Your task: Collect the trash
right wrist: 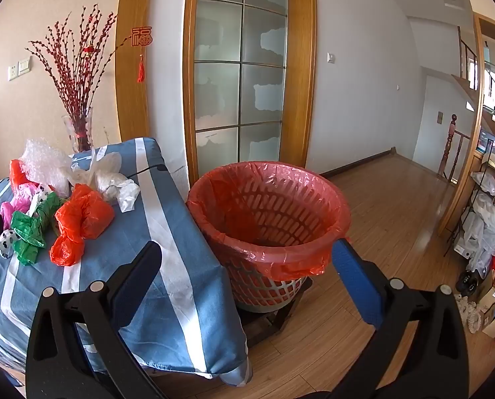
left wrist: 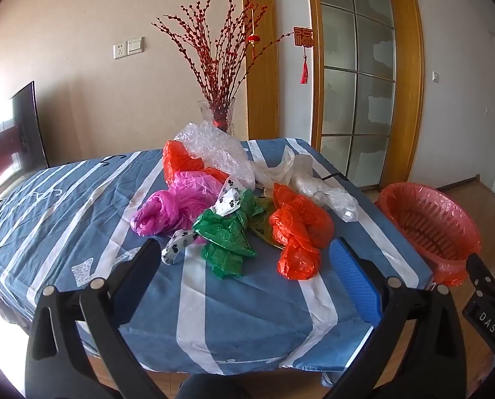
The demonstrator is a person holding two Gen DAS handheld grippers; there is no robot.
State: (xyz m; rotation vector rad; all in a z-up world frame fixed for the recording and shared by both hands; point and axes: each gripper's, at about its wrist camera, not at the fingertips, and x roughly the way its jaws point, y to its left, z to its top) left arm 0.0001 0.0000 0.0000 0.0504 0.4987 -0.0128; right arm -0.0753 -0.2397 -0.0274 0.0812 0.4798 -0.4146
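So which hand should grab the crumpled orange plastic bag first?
Probably left: the open left gripper faces the crumpled orange plastic bag on the table, while the open right gripper points toward the red-lined basket.

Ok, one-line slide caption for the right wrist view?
Open right gripper faces the empty red-lined basket beside the table of crumpled bags.

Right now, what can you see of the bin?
The bin is a round slotted plastic basket, wider at the top, pale at its base. A thin red liner covers the inside and folds loosely over the rim. Nothing shows inside. It stands upright on a low dark stand on the wood floor, close beside the table's right edge; contact with the cloth is unclear. No gripper touches it.
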